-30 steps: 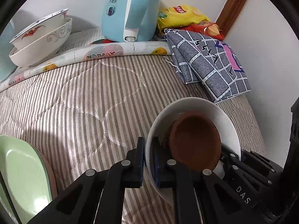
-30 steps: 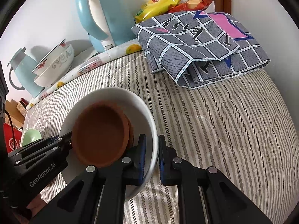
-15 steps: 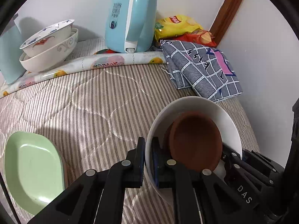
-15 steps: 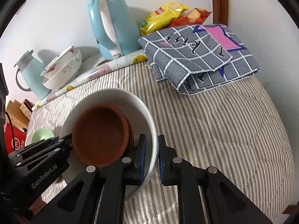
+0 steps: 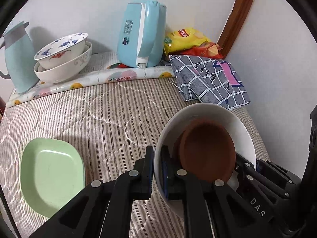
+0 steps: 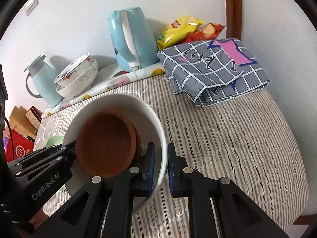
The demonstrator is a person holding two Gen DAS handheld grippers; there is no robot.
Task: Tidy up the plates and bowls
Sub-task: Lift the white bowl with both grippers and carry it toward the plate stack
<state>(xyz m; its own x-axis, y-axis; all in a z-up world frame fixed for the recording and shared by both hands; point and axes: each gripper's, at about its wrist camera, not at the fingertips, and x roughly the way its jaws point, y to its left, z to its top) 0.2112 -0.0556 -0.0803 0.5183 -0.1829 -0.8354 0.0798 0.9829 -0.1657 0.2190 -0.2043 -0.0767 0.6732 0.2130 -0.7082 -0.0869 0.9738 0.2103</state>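
Observation:
A white bowl with brown dishes stacked inside is held above the striped bed cover. My left gripper is shut on its left rim. My right gripper is shut on its right rim; the brown dishes show there too. A light green plate lies on the cover at the left. Two stacked patterned bowls stand at the back left, also seen in the right wrist view.
A light blue kettle and a teal jug stand at the back by the wall. A folded grey checked cloth and snack bags lie at the back right. Boxes sit beyond the left edge.
Both grippers have lifted and pulled back with the white bowl. More of the green plate, the teal jug and the back wall have come into view.

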